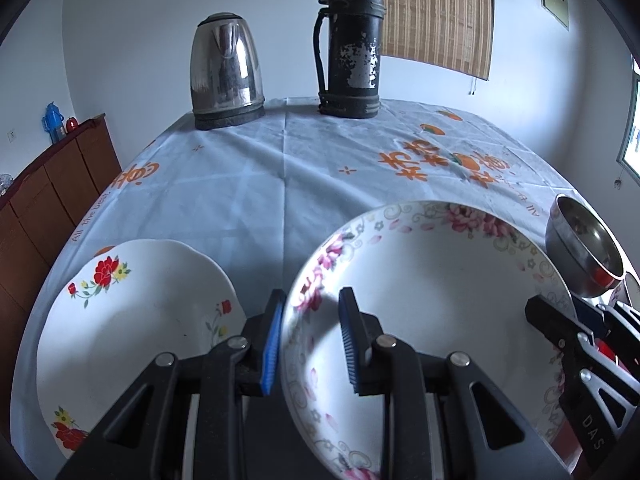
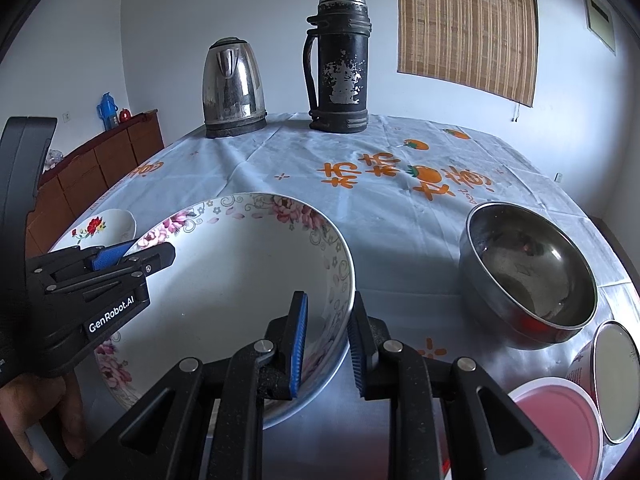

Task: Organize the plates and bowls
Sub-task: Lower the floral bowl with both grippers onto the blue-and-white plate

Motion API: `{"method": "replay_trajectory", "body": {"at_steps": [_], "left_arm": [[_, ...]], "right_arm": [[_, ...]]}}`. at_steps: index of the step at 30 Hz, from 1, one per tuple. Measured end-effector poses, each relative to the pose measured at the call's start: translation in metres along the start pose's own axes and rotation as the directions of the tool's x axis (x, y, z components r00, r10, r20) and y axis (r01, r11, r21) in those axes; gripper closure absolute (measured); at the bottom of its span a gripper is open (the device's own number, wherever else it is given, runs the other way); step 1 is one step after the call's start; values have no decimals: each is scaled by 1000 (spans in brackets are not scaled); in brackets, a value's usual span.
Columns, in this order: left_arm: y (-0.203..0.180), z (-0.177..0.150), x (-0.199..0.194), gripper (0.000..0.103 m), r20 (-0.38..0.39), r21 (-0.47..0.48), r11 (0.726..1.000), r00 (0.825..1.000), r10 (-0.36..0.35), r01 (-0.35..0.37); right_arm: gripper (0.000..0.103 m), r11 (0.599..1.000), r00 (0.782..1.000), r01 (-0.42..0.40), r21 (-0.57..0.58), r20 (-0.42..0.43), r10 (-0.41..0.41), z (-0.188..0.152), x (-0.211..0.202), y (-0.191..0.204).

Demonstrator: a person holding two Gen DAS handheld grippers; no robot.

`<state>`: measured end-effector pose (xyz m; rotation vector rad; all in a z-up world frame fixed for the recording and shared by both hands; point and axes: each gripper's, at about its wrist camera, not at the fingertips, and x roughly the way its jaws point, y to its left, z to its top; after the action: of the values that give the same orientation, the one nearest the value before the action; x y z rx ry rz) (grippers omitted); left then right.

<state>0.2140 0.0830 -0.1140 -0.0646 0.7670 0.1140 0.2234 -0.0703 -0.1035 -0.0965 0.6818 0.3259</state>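
At the far left, a brown wooden cabinet (image 1: 52, 184) is seen against the wall, with a blue bottle (image 1: 53, 121) standing on top of it. On the near left of the table, a white plate with red flowers (image 1: 132, 340) is laid flat on the pale blue tablecloth (image 1: 260, 184).

Just to its right, the large dish with a pink floral rim (image 1: 432, 300) is placed. Its left rim is straddled by the left gripper (image 1: 312, 344): one blue-padded finger is outside the rim and the other inside, with a gap visible between pad and porcelain, so the jaws are parted and nothing is clamped. The right rim of the same dish is straddled likewise by the right gripper (image 2: 328, 344), whose jaws are also apart with the rim between them; whether the pads touch the rim cannot be told.

At the back of the table, a steel electric kettle (image 1: 226, 72) and a worn black thermos (image 1: 352, 44) are set side by side, well apart from the dishes.

To the right of the floral dish, a steel bowl (image 2: 528, 272) is seen, near but not touching it. At the near right edge, a pink-lined bowl (image 2: 560, 416) and a white-lined cup or bowl (image 2: 616, 380) are partly cut off by the frame.

By count: two flat dishes, one steel bowl, two smaller vessels, one kettle, one thermos, two grippers. A bamboo blind (image 2: 468, 24) is hung on the rear wall.
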Motion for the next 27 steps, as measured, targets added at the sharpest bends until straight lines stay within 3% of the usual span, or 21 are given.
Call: {"method": "replay_trajectory", "body": {"at_steps": [27], "left_arm": [[-1, -3, -4, 79, 19, 1, 1000, 1000, -3, 3]], "right_arm": [[79, 1000, 1000, 10, -7, -2, -10, 1, 0, -1]]}}
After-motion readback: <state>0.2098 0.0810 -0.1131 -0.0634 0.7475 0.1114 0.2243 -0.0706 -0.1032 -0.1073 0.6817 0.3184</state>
